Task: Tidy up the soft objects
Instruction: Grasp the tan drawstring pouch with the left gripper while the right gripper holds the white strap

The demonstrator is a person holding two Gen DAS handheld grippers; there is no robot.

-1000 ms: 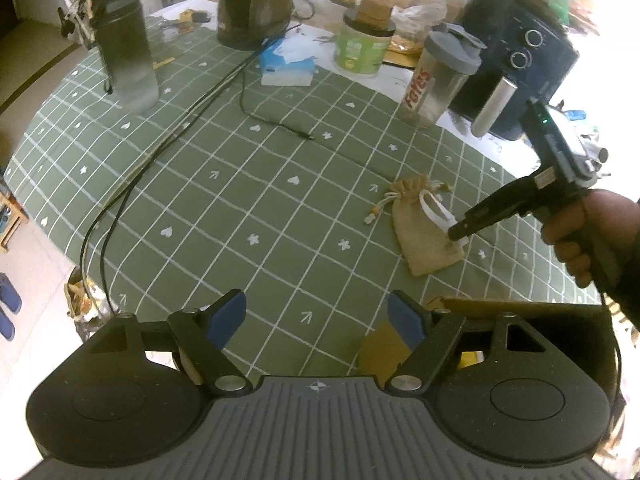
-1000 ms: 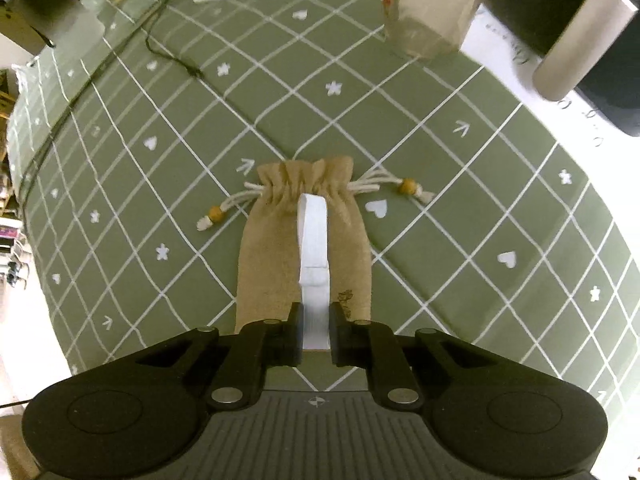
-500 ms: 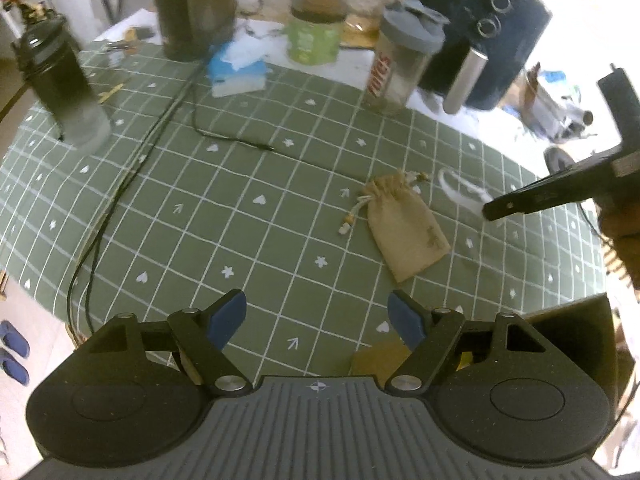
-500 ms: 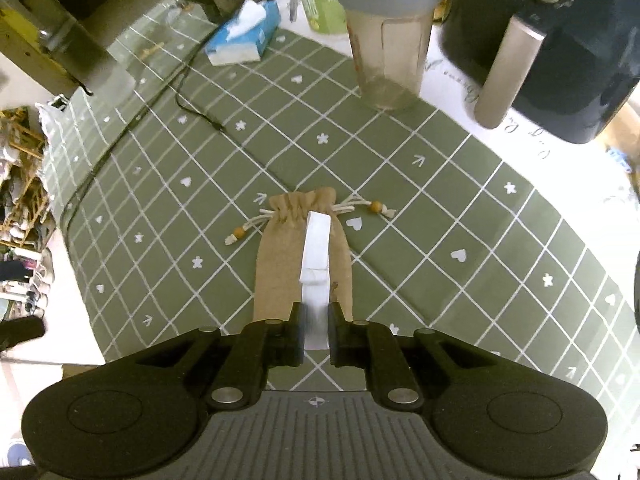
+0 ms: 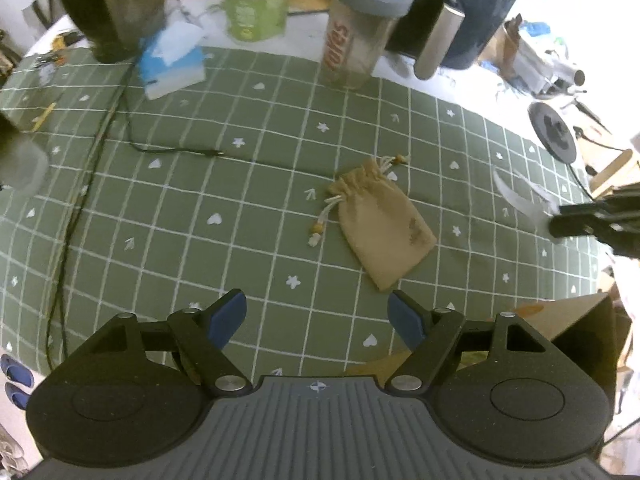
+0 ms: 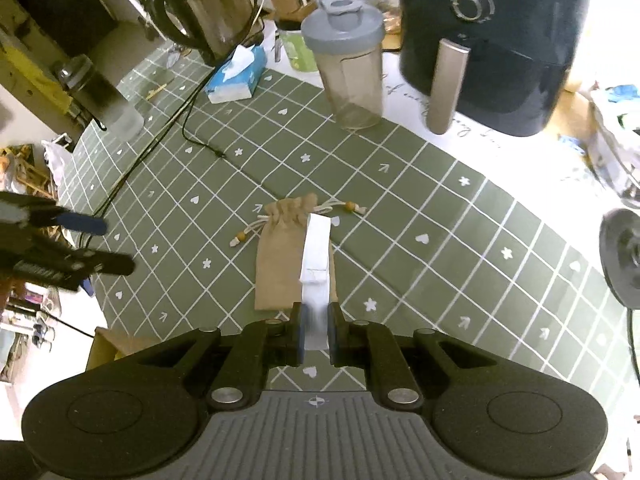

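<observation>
A tan drawstring pouch (image 5: 384, 224) (image 6: 280, 264) lies flat on the green checked tablecloth (image 5: 240, 216). My right gripper (image 6: 316, 332) is shut on a white elastic band (image 6: 317, 248) and holds it in the air above the pouch. In the left wrist view that gripper (image 5: 560, 220) and the band (image 5: 516, 200) sit at the right edge, blurred. My left gripper (image 5: 316, 314) is open and empty, above the cloth just short of the pouch's bottom end. In the right wrist view it enters from the left (image 6: 96, 244).
A brown cardboard box (image 5: 580, 320) (image 6: 116, 344) sits at the table's near edge. At the back stand a shaker bottle (image 6: 344, 68), a dark air fryer (image 6: 492, 40), a kettle (image 6: 208, 4), a tissue pack (image 5: 172, 60) and a green jar (image 5: 256, 8). A black cable (image 5: 172, 148) crosses the cloth.
My right gripper has risen with the white band, off the pouch and toward the right. My left gripper has drifted toward the pouch, still open. The pouch has stayed where it was.
</observation>
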